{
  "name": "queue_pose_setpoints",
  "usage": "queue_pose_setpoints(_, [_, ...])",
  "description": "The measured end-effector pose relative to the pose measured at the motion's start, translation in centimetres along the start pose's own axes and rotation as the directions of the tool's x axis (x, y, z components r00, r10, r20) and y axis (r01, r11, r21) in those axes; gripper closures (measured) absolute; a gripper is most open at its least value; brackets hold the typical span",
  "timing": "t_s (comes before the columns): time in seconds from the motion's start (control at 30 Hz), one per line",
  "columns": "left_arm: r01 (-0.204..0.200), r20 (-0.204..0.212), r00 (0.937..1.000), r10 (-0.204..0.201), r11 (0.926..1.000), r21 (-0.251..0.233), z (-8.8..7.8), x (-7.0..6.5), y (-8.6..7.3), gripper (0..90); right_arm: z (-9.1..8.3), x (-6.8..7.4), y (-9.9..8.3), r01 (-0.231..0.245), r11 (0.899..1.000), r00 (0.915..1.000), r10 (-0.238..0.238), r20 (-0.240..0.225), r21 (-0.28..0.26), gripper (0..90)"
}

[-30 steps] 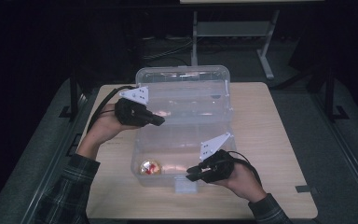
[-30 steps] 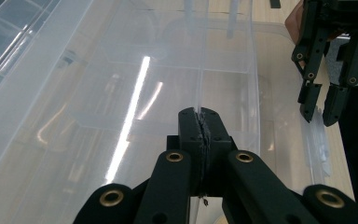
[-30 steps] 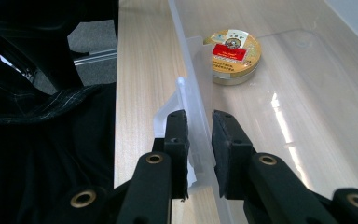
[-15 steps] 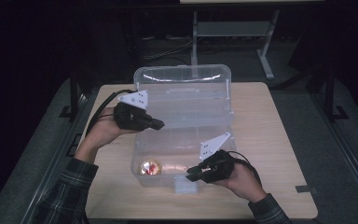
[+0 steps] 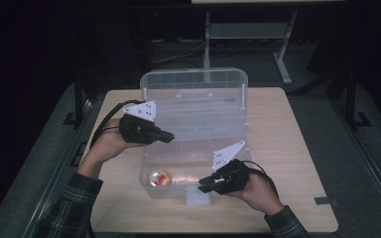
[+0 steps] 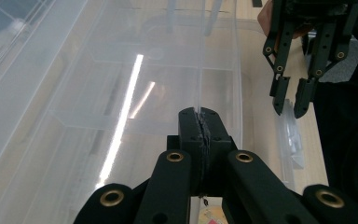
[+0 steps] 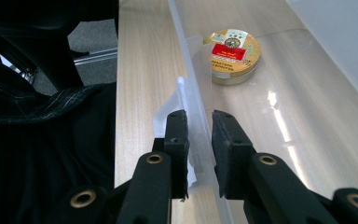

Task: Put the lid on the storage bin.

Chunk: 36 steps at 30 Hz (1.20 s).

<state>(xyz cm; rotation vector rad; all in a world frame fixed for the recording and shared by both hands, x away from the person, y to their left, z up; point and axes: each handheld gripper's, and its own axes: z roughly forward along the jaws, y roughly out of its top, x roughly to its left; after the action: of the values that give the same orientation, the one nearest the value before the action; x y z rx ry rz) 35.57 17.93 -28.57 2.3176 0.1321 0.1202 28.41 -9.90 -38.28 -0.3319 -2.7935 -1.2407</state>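
Box: one clear plastic box [image 5: 193, 124], lid up, middle of the frame on the tabletop [image 5: 297, 148].
Feel: light, stiff, slippery; hold it by the thin walls.
Left gripper [image 5: 166, 136]: pressed together on a thin inner wall.
Right gripper [image 5: 203, 184]: pinching the front wall.
Tin: one round tin [image 5: 159, 178], lower left inside.

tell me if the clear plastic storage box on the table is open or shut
Open: the clear plastic storage box's lid stands upright behind it, and the round gold tin lies uncovered inside.
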Motion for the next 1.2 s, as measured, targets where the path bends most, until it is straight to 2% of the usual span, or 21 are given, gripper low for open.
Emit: queue_pose_setpoints(1.2, [-0.002,0.061,0.9981,0.002,1.0000,-0.005,0.4,-1.8,-1.0,89.7,0.0,0.0,0.0,0.012,1.000,0.9999,-0.012,-0.001,-0.004,76.5])
